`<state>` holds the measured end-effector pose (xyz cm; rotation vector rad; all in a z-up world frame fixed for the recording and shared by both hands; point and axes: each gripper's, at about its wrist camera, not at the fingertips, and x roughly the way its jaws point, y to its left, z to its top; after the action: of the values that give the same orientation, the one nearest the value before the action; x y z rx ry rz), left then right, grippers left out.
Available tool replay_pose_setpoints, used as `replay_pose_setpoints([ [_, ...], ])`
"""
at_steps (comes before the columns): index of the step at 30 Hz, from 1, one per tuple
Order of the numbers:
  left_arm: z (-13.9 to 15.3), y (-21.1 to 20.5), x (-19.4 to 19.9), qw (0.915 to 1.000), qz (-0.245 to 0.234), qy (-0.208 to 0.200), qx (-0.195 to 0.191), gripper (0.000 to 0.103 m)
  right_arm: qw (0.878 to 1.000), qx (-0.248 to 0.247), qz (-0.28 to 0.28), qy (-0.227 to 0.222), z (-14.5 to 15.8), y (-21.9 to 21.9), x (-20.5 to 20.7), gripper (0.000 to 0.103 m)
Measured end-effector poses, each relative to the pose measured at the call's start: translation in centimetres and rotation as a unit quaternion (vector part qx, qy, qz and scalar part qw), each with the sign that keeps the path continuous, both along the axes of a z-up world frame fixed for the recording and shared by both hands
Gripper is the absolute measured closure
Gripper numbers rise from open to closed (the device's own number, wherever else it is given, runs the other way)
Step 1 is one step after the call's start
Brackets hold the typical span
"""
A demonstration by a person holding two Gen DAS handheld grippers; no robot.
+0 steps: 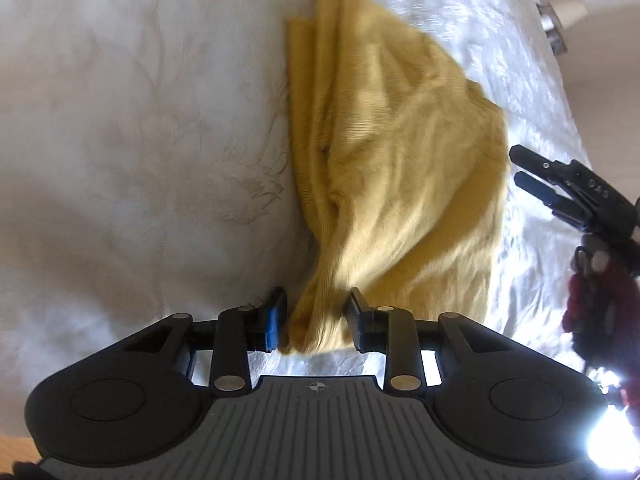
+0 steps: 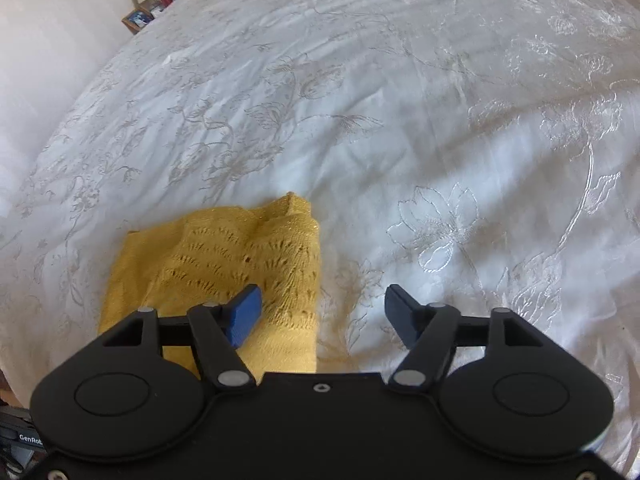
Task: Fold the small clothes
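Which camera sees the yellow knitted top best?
The left wrist view: nearly the whole yellow top shows, bunched between the left gripper fingers. The right wrist view shows only one sharp folded part beside the open right gripper.

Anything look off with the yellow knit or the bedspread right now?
Yes: the yellow knit lies as a skewed, rumpled wedge, not a square fold, and one end is bunched between the left gripper's pads. The white bedspread looks unmarked.
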<state>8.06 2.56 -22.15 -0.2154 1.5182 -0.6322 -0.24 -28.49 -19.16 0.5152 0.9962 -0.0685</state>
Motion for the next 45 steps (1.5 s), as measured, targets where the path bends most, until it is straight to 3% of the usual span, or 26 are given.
replay_pose_setpoints([
  [3, 3.0, -2.0, -0.9, 0.9969, -0.035, -0.07, -0.004, 0.07, 0.999, 0.005, 0.028, -0.014, 0.7, 1.0, -1.1, 0.021],
  [5, 4.6, -2.5, -1.2, 0.9911, -0.052, -0.123, -0.008, 0.06, 0.999, 0.0, 0.042, -0.021, 0.9, 1.8, -1.6, 0.016],
  [8, 5.9, -4.7, 0.2, 0.9815, -0.035, -0.188, -0.003, 0.054, 0.999, 0.002, 0.048, -0.024, 0.5, 2.5, -1.6, 0.014],
  [12, 5.2, -8.7, 3.6, 0.9737, -0.006, -0.226, 0.029, 0.054, 0.999, 0.0, 0.046, -0.02, -0.5, 3.0, -1.5, 0.014],
  [15, 3.7, -10.0, 6.1, 0.9706, -0.009, -0.232, 0.064, 0.055, 0.999, 0.002, 0.038, -0.011, -1.1, 2.5, -1.9, 0.013],
  [17, 2.5, -9.8, 7.2, 0.9666, -0.016, -0.227, 0.118, 0.053, 0.998, -0.033, 0.038, 0.032, -2.2, 2.3, -1.9, 0.013],
  [18, 2.3, -7.6, 7.7, 0.9642, -0.016, -0.224, 0.141, 0.053, 0.997, -0.044, 0.037, 0.05, -2.9, 1.9, -2.0, 0.011],
  [21, 2.3, -5.7, 8.2, 0.9708, 0.008, -0.209, 0.117, 0.052, 0.998, -0.029, 0.013, 0.061, -3.7, 0.4, -2.6, 0.011],
  [28, 2.7, -5.5, 6.9, 0.9654, -0.009, -0.231, 0.12, 0.052, 1.0, -0.007, 0.004, -0.014, -1.1, -0.8, -2.0, 0.01],
  [32, 2.5, -5.7, 7.0, 0.9645, -0.006, -0.231, 0.127, 0.046, 0.999, -0.022, 0.016, 0.02, -2.4, -1.0, 2.0, 0.01],
  [35, 2.1, -5.3, 7.3, 0.9658, -0.002, -0.228, 0.124, 0.04, 0.997, -0.04, 0.026, 0.061, -4.5, -1.5, 4.0, 0.001],
  [39, 2.2, -4.7, 7.8, 0.9695, 0.01, -0.215, 0.116, 0.037, 0.996, -0.045, 0.028, 0.067, -4.9, -2.2, 4.4, 0.001],
  [45, 4.3, -5.2, 7.7, 0.951, 0.016, -0.282, 0.125, 0.038, 0.999, -0.041, 0.011, 0.012, -2.3, -2.5, 1.8, 0.001],
])
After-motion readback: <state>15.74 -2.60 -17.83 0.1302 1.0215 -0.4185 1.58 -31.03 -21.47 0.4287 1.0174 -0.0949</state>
